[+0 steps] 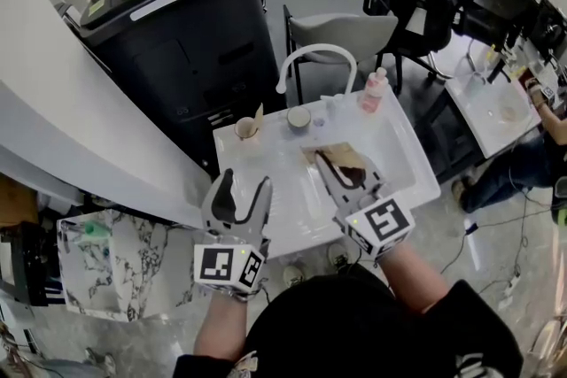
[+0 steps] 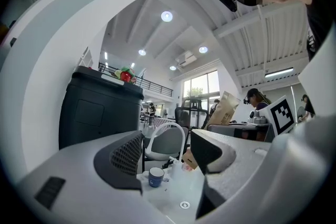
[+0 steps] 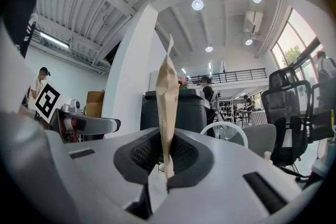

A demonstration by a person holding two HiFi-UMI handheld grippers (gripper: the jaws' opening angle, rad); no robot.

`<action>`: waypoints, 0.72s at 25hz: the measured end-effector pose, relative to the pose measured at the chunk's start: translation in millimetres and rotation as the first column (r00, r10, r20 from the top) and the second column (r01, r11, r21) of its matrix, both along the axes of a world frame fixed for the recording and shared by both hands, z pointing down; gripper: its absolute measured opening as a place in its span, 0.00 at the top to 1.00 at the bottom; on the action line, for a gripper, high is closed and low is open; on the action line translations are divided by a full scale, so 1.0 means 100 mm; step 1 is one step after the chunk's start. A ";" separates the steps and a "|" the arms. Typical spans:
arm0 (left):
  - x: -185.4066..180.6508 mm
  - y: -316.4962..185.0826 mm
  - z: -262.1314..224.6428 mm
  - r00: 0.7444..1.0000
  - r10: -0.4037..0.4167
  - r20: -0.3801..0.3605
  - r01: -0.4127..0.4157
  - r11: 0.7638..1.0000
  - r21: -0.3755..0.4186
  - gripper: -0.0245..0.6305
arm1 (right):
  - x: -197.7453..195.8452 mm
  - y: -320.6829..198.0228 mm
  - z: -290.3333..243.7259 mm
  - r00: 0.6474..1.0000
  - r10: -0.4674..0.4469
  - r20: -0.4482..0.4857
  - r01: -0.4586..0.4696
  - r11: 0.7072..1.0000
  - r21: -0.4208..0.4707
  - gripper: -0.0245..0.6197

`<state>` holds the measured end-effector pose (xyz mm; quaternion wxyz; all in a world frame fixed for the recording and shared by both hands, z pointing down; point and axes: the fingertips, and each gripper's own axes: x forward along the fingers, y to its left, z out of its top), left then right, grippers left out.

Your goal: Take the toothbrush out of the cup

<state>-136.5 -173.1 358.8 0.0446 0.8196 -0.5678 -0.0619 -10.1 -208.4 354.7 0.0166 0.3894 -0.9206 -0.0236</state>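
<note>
the toothbrush [image 1: 258, 112] stands near upright in the cream cup [image 1: 247, 130] at the back left of the worktop [image 1: 266, 162], straight ahead of the spread, empty left tongs [image 1: 245, 182], the nearer pair, while the right tongs [image 1: 344, 165] pinch a tan paper packet [image 3: 168, 92].

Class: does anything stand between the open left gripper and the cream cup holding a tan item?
Nothing visible does. Only bare white basin top lies between the left gripper and the cream cup with its tan item. The right gripper, shut on a tan paper packet, is off to the right.
</note>
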 end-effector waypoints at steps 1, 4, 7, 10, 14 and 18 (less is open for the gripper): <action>0.00 0.00 0.01 1.000 -0.002 0.000 0.002 1.000 -0.002 0.53 | -0.01 -0.01 0.01 1.000 -0.004 0.000 0.004 1.000 0.001 0.93; -0.02 -0.03 0.04 1.000 -0.009 0.003 0.009 1.000 -0.009 0.53 | -0.02 -0.04 0.03 1.000 -0.009 0.001 0.009 1.000 -0.007 0.93; -0.04 -0.09 0.10 1.000 -0.015 0.015 0.015 1.000 -0.018 0.53 | -0.02 -0.10 0.01 1.000 -0.007 -0.008 0.007 1.000 0.008 0.93; -0.05 -0.19 0.17 0.999 -0.021 0.042 0.022 0.999 -0.027 0.53 | -0.02 -0.15 0.05 1.000 -0.015 -0.002 0.015 1.000 0.000 0.93; -0.10 -0.38 0.29 0.995 -0.035 0.097 0.039 0.999 -0.036 0.53 | 0.00 -0.23 0.12 1.000 -0.019 0.004 0.020 1.000 -0.022 0.93; -0.15 -0.61 0.50 0.990 -0.050 0.132 0.060 0.996 -0.070 0.53 | 0.04 -0.32 0.18 1.000 -0.002 0.000 0.002 0.999 -0.044 0.93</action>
